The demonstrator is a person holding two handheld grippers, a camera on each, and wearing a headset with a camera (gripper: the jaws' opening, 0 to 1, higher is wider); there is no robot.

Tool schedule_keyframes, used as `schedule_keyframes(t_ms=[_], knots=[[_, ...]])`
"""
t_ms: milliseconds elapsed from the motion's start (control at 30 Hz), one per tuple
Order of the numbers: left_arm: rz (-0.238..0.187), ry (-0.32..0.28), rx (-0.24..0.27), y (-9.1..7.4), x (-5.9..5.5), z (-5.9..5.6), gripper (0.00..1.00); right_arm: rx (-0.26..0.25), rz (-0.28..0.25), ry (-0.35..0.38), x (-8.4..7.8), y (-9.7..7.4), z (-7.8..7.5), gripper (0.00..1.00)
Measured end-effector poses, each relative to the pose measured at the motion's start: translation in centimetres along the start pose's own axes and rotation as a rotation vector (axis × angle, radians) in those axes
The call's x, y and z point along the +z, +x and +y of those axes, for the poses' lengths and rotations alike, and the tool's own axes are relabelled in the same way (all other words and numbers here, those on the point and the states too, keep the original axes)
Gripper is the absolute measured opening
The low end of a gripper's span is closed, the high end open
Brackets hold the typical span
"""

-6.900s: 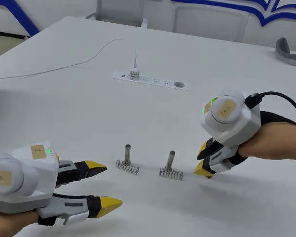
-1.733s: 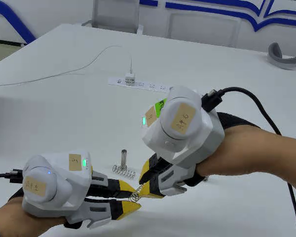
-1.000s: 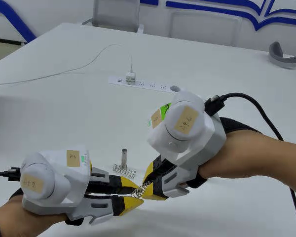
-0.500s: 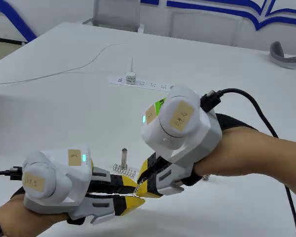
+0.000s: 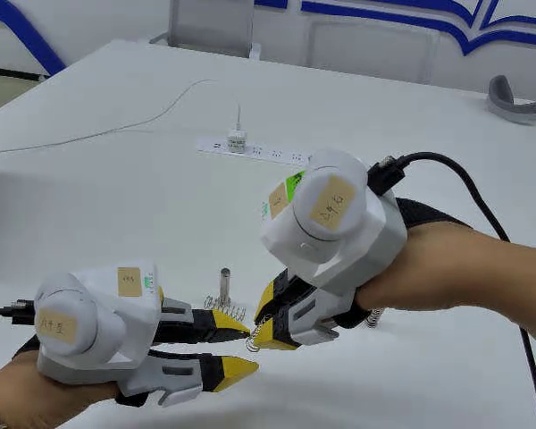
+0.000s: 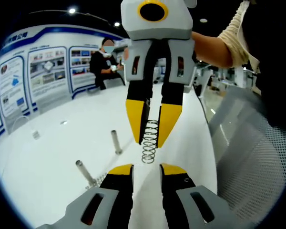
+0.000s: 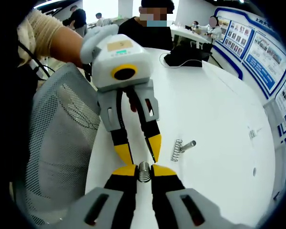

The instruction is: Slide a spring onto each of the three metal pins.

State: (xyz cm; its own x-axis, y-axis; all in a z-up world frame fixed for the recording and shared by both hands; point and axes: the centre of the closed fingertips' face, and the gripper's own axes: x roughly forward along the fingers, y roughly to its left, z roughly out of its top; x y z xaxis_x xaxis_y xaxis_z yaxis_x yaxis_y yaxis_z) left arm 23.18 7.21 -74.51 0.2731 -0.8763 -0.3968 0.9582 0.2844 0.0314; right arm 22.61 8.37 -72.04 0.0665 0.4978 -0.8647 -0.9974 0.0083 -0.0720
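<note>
**White table** (image 5: 107,188) in a room with blue-striped walls. A power strip (image 5: 259,152) lies beyond the upright pin (image 5: 224,284), and a second spring (image 5: 225,307) lies at the pin's foot. The right gripper (image 5: 262,335) tilts down just right of the pin, its jaws pressed on a spring (image 6: 150,138). The left gripper (image 5: 248,346) is held level, nearer than the pin, with its jaws spread and its tips facing the spring's free end.

near: left claw (image 5: 243,347) and right claw (image 5: 262,332) tip to tip, held spring (image 6: 150,140) between | just behind: upright pin (image 5: 224,284), loose spring (image 5: 221,308) at its foot | left and beyond: bare worktop (image 5: 116,206) through to power strip (image 5: 255,152)
</note>
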Motion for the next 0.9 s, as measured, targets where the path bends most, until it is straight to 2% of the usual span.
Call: schedule_keyframes(t_ms=[367, 900], knots=[[0.000, -0.040, 0.053, -1.4, -0.6, 1.2, 0.29, -0.020, 0.013, 0.023, -0.9, -0.9, -1.0, 0.12], [0.000, -0.079, 0.117, -2.7, -1.5, 2.2, 0.40, -0.036, 0.032, 0.046, -1.9, -1.3, -1.9, 0.12]])
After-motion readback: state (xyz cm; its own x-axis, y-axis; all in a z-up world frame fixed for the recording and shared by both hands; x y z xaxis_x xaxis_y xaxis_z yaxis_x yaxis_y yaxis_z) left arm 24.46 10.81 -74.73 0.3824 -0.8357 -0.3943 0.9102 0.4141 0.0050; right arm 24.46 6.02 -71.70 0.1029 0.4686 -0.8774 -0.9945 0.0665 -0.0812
